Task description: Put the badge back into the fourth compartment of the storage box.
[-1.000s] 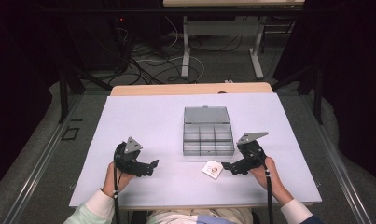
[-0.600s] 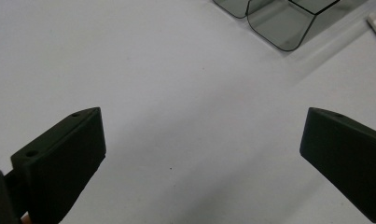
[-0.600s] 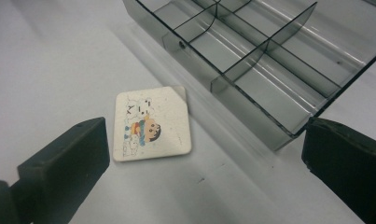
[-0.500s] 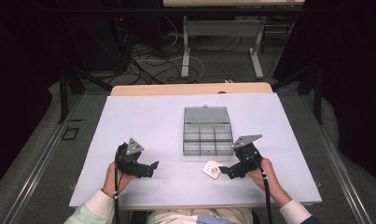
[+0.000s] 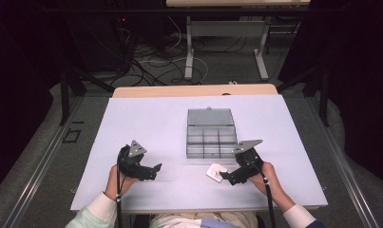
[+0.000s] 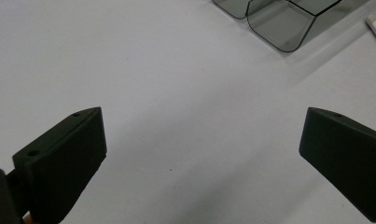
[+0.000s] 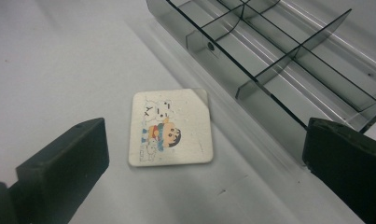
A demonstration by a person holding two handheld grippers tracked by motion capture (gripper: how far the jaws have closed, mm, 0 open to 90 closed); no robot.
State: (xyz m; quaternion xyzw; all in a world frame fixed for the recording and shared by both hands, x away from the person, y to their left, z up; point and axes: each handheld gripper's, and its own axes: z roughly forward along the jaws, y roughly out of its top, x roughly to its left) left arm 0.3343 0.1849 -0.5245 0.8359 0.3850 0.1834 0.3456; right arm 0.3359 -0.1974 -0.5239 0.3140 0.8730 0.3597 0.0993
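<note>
A small white square card point(image 5: 216, 171) with a cartoon figure point(image 7: 171, 128) lies flat on the table, just in front of a clear compartment box point(image 5: 211, 140). My right gripper point(image 5: 225, 177) is low over the table right beside the card. In the right gripper view its black jaws stand wide open point(image 7: 205, 130), with the card just ahead between them. Over bare table at the front left, my left gripper point(image 5: 156, 169) points right, open with nothing between its jaws point(image 6: 204, 121).
The box point(image 7: 279, 56) has several empty compartments, and its lid point(image 5: 210, 117) lies open at the back. One corner of the box point(image 6: 279, 23) shows in the left gripper view. The white table top point(image 5: 146, 123) ends near the person's forearms at its front edge.
My right gripper has crept slightly left and down toward the card. The left gripper has hardly moved.
</note>
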